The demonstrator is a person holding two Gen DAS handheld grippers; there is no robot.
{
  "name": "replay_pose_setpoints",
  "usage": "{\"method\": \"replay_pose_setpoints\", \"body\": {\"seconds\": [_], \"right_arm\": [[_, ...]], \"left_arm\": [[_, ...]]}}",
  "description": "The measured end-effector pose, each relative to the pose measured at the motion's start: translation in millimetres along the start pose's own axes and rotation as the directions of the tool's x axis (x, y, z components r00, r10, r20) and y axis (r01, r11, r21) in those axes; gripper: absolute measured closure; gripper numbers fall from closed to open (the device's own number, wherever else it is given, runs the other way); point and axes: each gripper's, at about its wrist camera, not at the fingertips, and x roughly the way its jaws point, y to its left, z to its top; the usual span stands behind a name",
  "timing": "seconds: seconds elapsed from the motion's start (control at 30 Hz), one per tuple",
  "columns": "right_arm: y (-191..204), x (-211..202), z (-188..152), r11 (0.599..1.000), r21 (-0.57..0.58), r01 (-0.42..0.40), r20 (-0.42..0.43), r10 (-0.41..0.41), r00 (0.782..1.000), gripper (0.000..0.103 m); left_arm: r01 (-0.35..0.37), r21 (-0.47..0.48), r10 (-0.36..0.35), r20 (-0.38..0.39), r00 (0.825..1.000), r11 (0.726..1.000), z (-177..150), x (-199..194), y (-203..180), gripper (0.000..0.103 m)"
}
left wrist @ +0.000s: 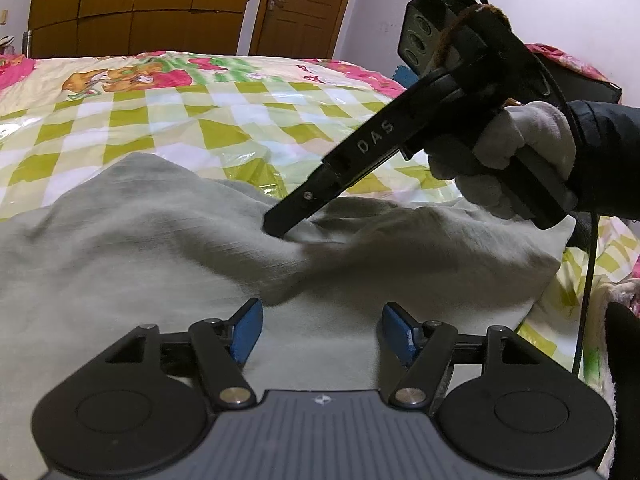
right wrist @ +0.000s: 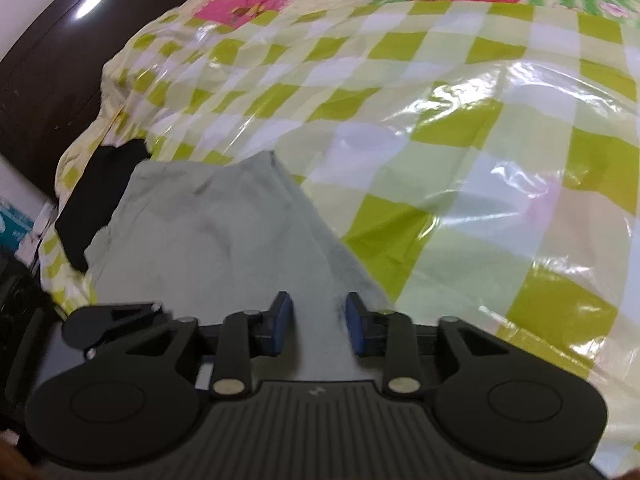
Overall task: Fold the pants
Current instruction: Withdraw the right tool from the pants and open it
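1. The pants [left wrist: 168,240] lie on the bed [left wrist: 248,112], a pale grey-green heap spread over the checked, glossy cover near its front edge.
2. They look like soft, light cloth. They drape, crease and bunch, so they should sag from wherever they are lifted and need support at two points to fold clean.
3. My read on the cover under the pants: it looks like shiny plastic, so the cloth may slide on it rather than catch.
4. Best places to take hold, I'd say, are an edge or a raised ridge of cloth, never the flat middle, where a pinch would gather only one layer.
5. The left hand-held gripper [left wrist: 322,330] hangs just above the near part of the pants, its blue pads standing wide apart with nothing between them but cloth lying flat below.
6. The right hand-held gripper [left wrist: 280,228] comes in over the pants from the right, held by a gloved hand [left wrist: 516,156]. Its tip is pushed into a raised fold at the middle of the pants.
7. In its own view, the right hand-held gripper's pads are close together with a ridge of cloth running between them. The picture is blurred, so I cannot tell whether they are pinching it yet.
8. A dark cloth [right wrist: 96,200] lies at the far end of the pants, partly under them.
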Motion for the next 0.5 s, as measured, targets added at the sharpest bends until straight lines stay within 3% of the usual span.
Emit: {"method": "replay_pose_setpoints", "body": {"seconds": [0.13, 0.3, 0.5], "right_arm": [[6, -3, 1, 0.999, -0.009, 0.046, 0.024, -0.046, 0.999, 0.1], [11, -18, 17, 0.995, 0.0, 0.103, 0.123, -0.102, 0.987, 0.101], [-3, -16, 20, 0.985, 0.042, 0.169, 0.126, -0.173, 0.977, 0.094]], "left_arm": [[-0.004, 0.006, 0.004, 0.009, 1.0, 1.0, 0, 0, 0, 0.025], [-0.003, 0.002, 0.003, 0.012, 1.0, 1.0, 0, 1, 2, 0.025], [-0.002, 0.008, 0.002, 0.011, 1.0, 1.0, -1, 1, 1, 0.025]]}}
